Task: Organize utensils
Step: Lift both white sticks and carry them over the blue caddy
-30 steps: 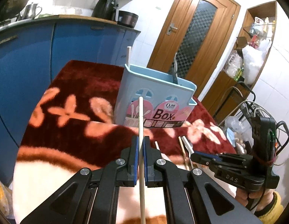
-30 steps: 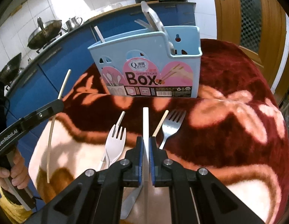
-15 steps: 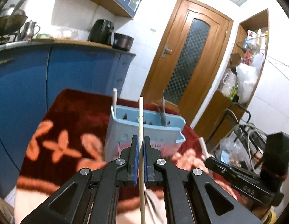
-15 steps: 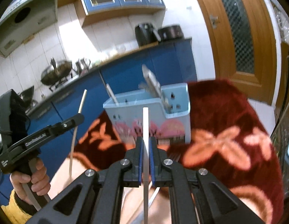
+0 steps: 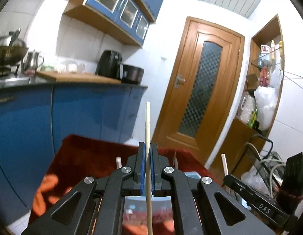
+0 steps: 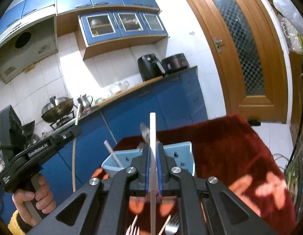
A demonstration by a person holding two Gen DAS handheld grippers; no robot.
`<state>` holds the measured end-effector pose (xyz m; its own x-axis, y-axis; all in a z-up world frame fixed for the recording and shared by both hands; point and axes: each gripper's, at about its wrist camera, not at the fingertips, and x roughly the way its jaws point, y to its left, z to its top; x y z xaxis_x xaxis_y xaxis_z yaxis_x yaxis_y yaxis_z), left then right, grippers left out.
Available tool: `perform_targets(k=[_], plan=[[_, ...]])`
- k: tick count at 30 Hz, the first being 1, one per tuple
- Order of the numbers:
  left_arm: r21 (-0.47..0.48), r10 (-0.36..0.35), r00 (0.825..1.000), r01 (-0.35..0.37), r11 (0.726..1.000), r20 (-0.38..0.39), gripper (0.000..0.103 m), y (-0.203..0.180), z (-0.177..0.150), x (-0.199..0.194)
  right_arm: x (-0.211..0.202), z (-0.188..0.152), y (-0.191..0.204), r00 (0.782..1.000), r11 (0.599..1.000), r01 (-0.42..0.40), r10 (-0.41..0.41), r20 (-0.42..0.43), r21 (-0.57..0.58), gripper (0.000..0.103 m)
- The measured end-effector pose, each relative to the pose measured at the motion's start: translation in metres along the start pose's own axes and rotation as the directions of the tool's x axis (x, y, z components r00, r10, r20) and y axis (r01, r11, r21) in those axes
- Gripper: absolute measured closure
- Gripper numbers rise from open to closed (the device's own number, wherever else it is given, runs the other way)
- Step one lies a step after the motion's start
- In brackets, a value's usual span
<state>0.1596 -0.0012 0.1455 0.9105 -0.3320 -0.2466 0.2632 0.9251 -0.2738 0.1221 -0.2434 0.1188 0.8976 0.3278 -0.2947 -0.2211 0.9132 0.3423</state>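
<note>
L claw (image 5: pixel 147 166) clenched on wooden chopstick (image 5: pixel 147 129) | R claw (image 6: pixel 153 166) clenched on white chopstick (image 6: pixel 152 137) | both raised near blue box (image 6: pixel 187 152) | tip sticks vertical, lower into one compartment, then release

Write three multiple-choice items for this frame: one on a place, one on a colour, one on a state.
1. Where is the blue utensil box?
A. on the red cloth
B. on the counter
C. on the floor

2. What colour is the stick in the right hand-held gripper?
A. black
B. white
C. green

3. How is the left hand-held gripper?
A. wide open, holding nothing
B. shut on a fork
C. shut on a wooden chopstick

Key: 1 A, red cloth surrounds the box; 2 B, the white chopstick stands between its pads; 3 C, the pads clamp the wooden chopstick.
</note>
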Motion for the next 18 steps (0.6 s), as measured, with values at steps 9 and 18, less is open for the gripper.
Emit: perform_targets(k=[9,18], plan=[[-0.007,0.041,0.996,-0.040,0.999,0.074,0.099,0.002,0.016,0.032,0.029,0.023,-0.002,0.998,0.999,-0.001,0.004,0.070,-0.039,0.095],[0.026,0.103,0.977,-0.109,0.994,0.184,0.099,0.002,0.011,0.053,0.058,0.034,-0.011,0.993,0.996,0.024,-0.015,0.114,-0.081,0.095]])
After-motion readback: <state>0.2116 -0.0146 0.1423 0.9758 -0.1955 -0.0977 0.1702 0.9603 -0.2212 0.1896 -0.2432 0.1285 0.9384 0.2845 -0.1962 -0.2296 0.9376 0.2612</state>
